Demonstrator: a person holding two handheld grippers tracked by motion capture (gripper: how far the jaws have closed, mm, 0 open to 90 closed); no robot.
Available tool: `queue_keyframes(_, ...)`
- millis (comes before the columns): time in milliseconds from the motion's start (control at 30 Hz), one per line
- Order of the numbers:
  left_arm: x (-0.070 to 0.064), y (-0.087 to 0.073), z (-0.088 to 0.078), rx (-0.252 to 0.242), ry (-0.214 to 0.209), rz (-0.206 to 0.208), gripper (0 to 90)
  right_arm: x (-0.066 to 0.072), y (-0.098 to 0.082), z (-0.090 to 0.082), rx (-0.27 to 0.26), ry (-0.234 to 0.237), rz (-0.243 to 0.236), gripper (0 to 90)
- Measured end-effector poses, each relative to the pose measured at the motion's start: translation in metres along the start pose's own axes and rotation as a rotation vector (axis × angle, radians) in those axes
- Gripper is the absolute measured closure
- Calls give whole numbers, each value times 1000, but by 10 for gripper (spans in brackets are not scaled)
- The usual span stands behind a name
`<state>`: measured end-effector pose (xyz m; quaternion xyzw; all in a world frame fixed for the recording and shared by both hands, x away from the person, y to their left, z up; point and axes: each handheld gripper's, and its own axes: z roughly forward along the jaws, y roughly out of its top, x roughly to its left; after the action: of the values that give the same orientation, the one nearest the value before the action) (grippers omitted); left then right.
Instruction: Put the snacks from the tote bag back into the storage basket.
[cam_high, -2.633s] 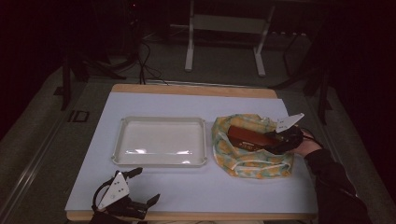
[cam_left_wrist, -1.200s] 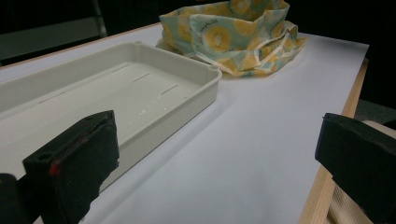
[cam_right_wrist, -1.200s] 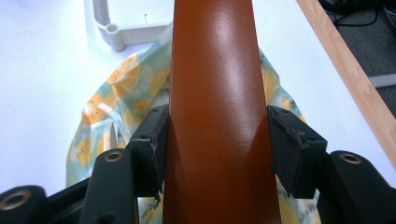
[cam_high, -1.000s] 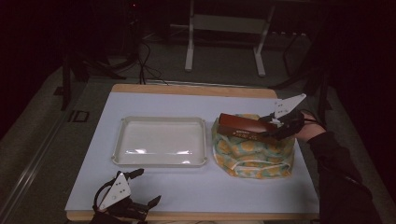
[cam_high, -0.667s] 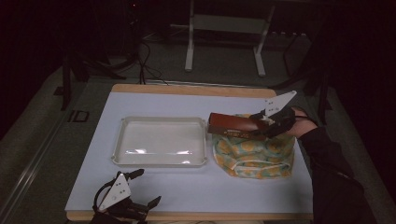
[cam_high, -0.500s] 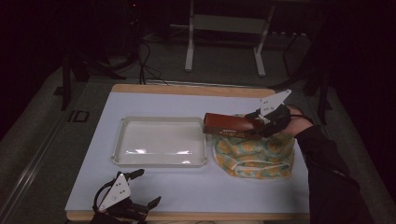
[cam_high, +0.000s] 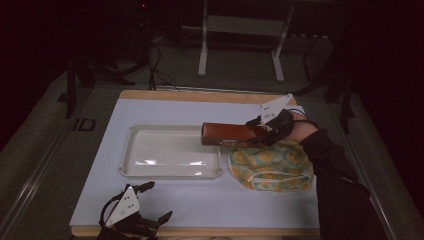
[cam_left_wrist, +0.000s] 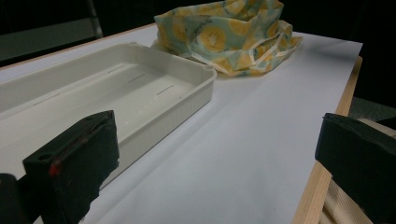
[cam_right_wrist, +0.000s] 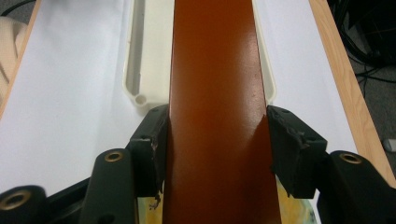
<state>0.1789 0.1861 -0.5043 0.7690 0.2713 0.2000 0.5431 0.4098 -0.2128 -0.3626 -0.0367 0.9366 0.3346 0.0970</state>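
so the right gripper (cam_high: 260, 131) is clamping its two black jaws on one long brown box (cam_high: 227, 134), and in the right gripper view that box (cam_right_wrist: 215, 112) is looking smooth and a bit glossy, flat-faced with straight edges, with a pad pressing on each side of it. in the high view the box is hanging level just right of centre, its left end poking over the right rim of the tray (cam_high: 170, 172) and its right end sitting above the bag (cam_high: 272, 167).

the tray is one shallow rectangle in off-white plastic with rounded corners and a raised lip, looking hard and slightly shiny, lying mid-frame on the table (cam_high: 210, 200). in the left gripper view the tray (cam_left_wrist: 182, 100) is showing a couple of thin slots in its floor.

the bag is one soft crumpled fabric thing, teal-green with yellow-orange round prints and pale straps, slumping right of the tray. in the left gripper view the bag (cam_left_wrist: 229, 32) is sitting at the top centre.

the table is wearing a matte white sheet with a pale wood edge showing around it.

the left gripper (cam_high: 132, 217) is sitting at the bottom left of the high view, jaws standing wide apart with nothing between them.
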Motion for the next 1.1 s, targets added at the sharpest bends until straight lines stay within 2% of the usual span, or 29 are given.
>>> queue_keyframes(367, 0, 0, 0, 1, -10, 2, 0, 3, 21, 22, -9, 39, -34, 432)
queue_keyframes(433, 0, 0, -1, 3, -10, 4, 0, 3, 29, 31, -11, 48, -50, 432)
queue_keyframes(700, -1, 0, -2, -1, -9, 1, 0, 4, 44, 43, -18, 67, -81, 432)
queue_keyframes(900, 0, 0, -2, -1, -10, 0, 0, 4, 56, 52, -34, 82, -90, 432)
queue_keyframes(1100, 0, -1, -2, -1, -13, -2, 0, 4, 67, 69, -47, 97, -101, 432)
